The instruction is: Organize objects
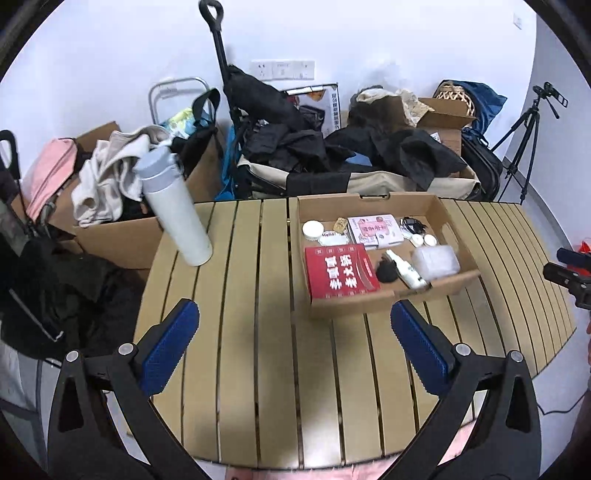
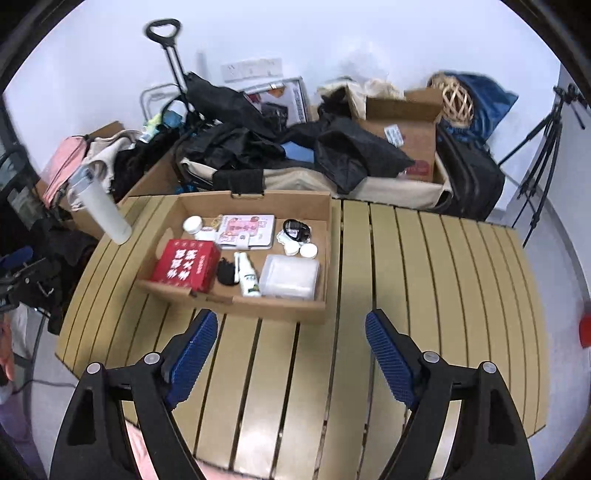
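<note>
A shallow cardboard tray [image 1: 373,201] [image 2: 255,201] sits on the slatted table [image 1: 258,332] [image 2: 424,277]. In it lie a red box [image 1: 340,271] [image 2: 186,267], a pink booklet [image 1: 375,229] [image 2: 247,229], a white spray bottle [image 1: 404,271] [image 2: 247,275], a clear plastic box [image 1: 436,260] [image 2: 290,277], a black pouch [image 1: 386,271] [image 2: 225,273], small white jars and black keys. A white flask [image 1: 173,206] [image 2: 101,210] stands at the table's far left corner. My left gripper [image 1: 291,339] and right gripper [image 2: 291,350] hover above the near table, both open and empty.
Behind the table are cardboard boxes [image 1: 122,236], piled black clothes [image 1: 295,147] [image 2: 258,144], a trolley handle [image 1: 212,22], a wicker basket [image 2: 456,99] and a tripod [image 1: 524,136] [image 2: 546,140]. A black bag hangs at the left [image 1: 55,288].
</note>
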{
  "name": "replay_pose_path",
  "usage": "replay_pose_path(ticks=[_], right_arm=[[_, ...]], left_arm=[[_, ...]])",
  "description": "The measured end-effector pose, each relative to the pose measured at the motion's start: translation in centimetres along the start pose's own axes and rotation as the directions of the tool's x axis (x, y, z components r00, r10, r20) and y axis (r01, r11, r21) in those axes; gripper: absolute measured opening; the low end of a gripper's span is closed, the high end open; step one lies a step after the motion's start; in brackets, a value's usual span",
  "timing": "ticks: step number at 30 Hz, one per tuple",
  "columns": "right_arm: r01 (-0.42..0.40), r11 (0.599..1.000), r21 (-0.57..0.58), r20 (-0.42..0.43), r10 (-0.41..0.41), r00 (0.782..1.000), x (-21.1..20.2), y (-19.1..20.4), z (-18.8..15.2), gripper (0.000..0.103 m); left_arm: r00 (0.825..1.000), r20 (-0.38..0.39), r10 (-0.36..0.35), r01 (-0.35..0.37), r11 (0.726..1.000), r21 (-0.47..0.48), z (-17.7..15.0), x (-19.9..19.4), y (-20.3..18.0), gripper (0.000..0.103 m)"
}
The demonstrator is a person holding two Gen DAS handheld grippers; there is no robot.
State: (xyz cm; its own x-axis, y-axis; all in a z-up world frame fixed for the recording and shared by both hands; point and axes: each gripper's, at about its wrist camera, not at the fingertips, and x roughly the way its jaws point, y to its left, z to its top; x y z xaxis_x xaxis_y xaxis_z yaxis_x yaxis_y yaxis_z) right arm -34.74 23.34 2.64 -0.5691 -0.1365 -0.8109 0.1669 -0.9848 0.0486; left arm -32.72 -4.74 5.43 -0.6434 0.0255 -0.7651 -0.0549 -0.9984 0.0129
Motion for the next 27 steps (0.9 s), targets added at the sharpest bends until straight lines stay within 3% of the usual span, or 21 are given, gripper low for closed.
replay_pose_path(ticks=[3,7,13,17,19,20,22,24,27], right_arm=[[0.033,0.999,-0.008,0.031,-0.032,0.999,-3.0,0.7,-3.0,0.086],[-0.029,1.0,-0.006,0.09,0.03,0.996,-7.6,1.6,-8.4,0.086],[-0.055,0.998,-0.023,0.132,0.058,0.99,-12.2,4.7,-17.1,0.086],[-0.011,1.0,0.025,0.166,0.006,0.986,-14.0,7.2,-23.6,0.086],[-0.038,0.997,0.072,0.189,0.023,0.982,-14.6,8.2,-26.0,0.086],[-0.063,0.996,0.06,0.193,0.05,0.98,-14.8,9.0,-27.2,0.086],[-0.018,1.0,-0.013,0.199,0.02,0.98,-15.1,10.7,-28.6,0.086],[0.038,0.998,-0.047,0.209,-0.027,0.978,-15.3,11.7,-29.2,0.086],[0.001,0.998,-0.056,0.238,0.012,0.971,-16.1,12.2,-29.2,0.086]], left_arm=[[0.999,0.038,-0.007,0.007,1.0,-0.01,-3.0,-3.4,-0.2,0.103],[0.995,0.071,-0.066,0.063,0.997,0.048,-8.2,-7.5,-1.0,0.103],[0.992,0.12,-0.024,0.014,0.996,0.084,-16.4,-13.4,-2.0,0.103],[0.992,0.123,-0.02,0.028,0.998,-0.058,-22.7,-15.8,-0.6,0.103],[0.994,0.105,-0.005,0.016,0.995,-0.103,-25.0,-15.9,-0.1,0.103],[0.996,0.086,0.005,0.004,0.994,-0.11,-26.0,-15.7,0.0,0.103],[0.997,0.072,0.002,0.005,0.995,-0.097,-26.6,-15.8,-0.2,0.103],[0.995,0.102,0.01,-0.001,0.996,-0.085,-26.6,-16.7,-0.4,0.103],[0.988,0.155,0.009,0.003,0.997,-0.077,-26.5,-18.1,-0.7,0.103]])
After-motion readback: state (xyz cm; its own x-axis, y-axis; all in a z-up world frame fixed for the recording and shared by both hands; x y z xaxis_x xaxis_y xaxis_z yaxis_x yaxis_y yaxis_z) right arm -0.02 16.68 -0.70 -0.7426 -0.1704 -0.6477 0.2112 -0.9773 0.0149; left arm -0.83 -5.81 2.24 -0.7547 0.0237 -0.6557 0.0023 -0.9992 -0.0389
